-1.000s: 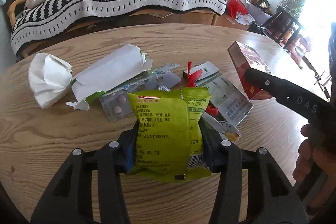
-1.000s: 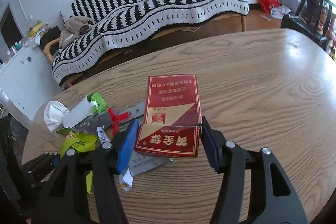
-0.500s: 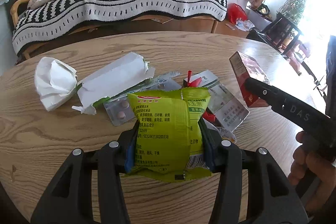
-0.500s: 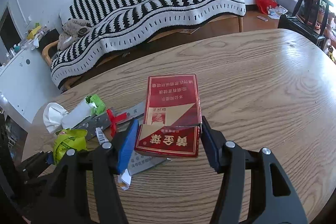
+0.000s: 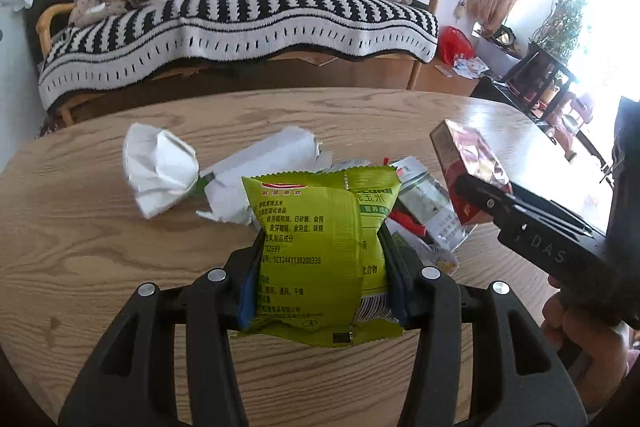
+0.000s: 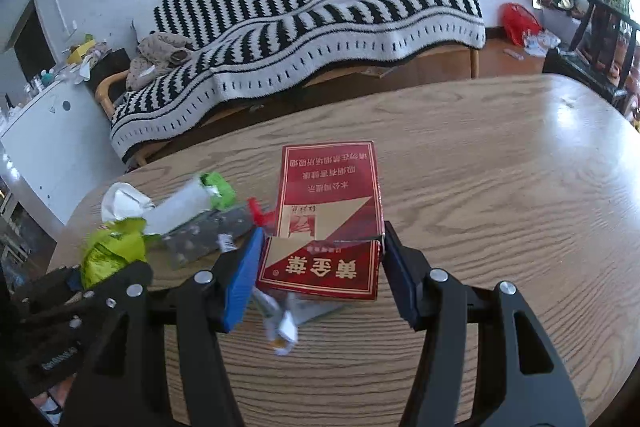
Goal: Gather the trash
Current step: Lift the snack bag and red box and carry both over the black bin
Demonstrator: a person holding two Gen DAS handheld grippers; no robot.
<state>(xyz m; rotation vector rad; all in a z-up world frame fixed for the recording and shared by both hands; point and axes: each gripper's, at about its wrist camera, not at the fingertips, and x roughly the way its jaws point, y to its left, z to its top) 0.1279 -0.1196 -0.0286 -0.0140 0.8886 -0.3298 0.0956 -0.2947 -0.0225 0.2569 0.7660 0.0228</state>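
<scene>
Far left on the wooden table [image 5: 100, 227] I see a crumpled white tissue [image 5: 160, 171], and just right of it a torn white paper wrapper [image 5: 264, 159] with a green end. My left gripper [image 5: 320, 251] has its jaws clamped on the green snack packet [image 5: 316, 251], which stands upright between the pads, lifted off the tabletop as far as I can judge. Behind and right of the packet lies the rest of the trash: a foil blister strip [image 6: 208, 235], a red scrap [image 6: 258, 213], a clear-wrapped white box [image 5: 428, 203]. A small white scrap [image 6: 282, 327] sits under the right gripper; blurred, I cannot identify it. My right gripper [image 6: 320, 267] has its jaws closed on the red cigarette pack [image 6: 328, 219], lid end toward the camera, held above the table. Striped sofa [image 5: 240, 15] behind.
</scene>
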